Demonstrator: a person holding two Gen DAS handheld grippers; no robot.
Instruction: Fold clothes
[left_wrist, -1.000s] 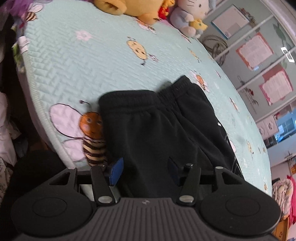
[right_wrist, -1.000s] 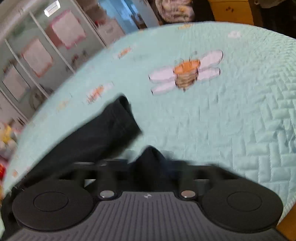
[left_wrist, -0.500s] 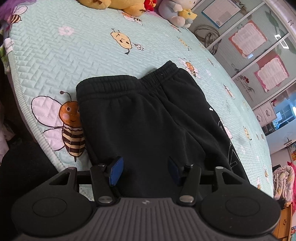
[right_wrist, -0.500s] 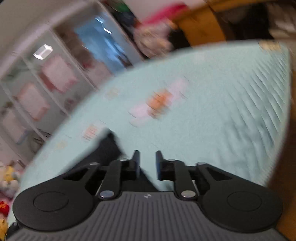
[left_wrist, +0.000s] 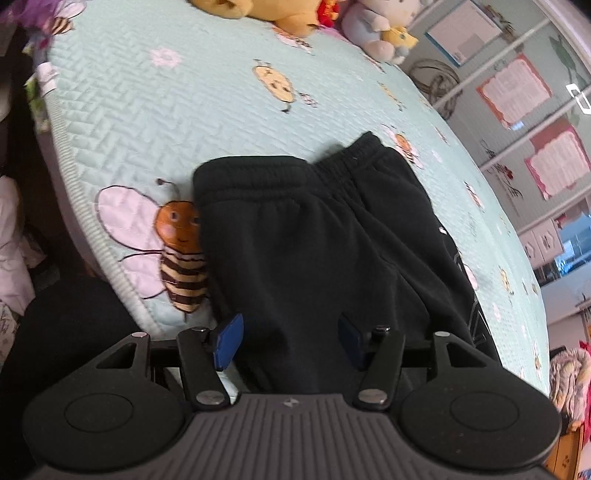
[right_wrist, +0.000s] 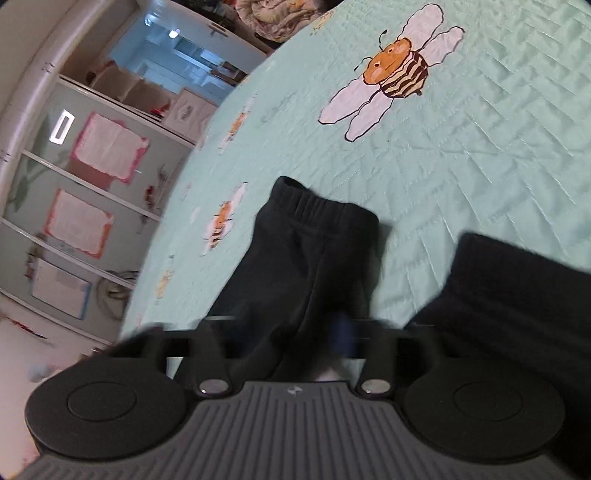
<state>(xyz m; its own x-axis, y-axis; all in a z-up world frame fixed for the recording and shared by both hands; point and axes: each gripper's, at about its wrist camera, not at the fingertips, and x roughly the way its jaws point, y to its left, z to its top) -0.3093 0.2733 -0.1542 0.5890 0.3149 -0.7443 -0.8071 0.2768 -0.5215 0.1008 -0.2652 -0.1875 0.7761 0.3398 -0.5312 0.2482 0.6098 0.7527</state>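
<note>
A pair of black sweatpants (left_wrist: 317, 236) lies on the mint quilted bed cover (left_wrist: 155, 103), its elastic waistband toward the far side in the left wrist view. My left gripper (left_wrist: 288, 341) is open, its blue pads (left_wrist: 229, 341) spread above the near part of the pants, holding nothing. In the right wrist view one pant leg with a ribbed cuff (right_wrist: 314, 210) stretches away and the other leg (right_wrist: 517, 291) lies at the right. My right gripper (right_wrist: 291, 332) is blurred over the nearer leg cloth; its fingers stand apart, open.
Plush toys (left_wrist: 295, 14) sit at the far edge of the bed. A large bee print (left_wrist: 177, 243) lies beside the pants near the bed's left edge. Wardrobe doors with pink paper sheets (right_wrist: 107, 147) stand beyond the bed. A bee print (right_wrist: 395, 74) marks the cover.
My right gripper has swung back down over the pant leg and its fingers have spread from nearly shut to open. My left gripper stays open and has come slightly nearer the pants.
</note>
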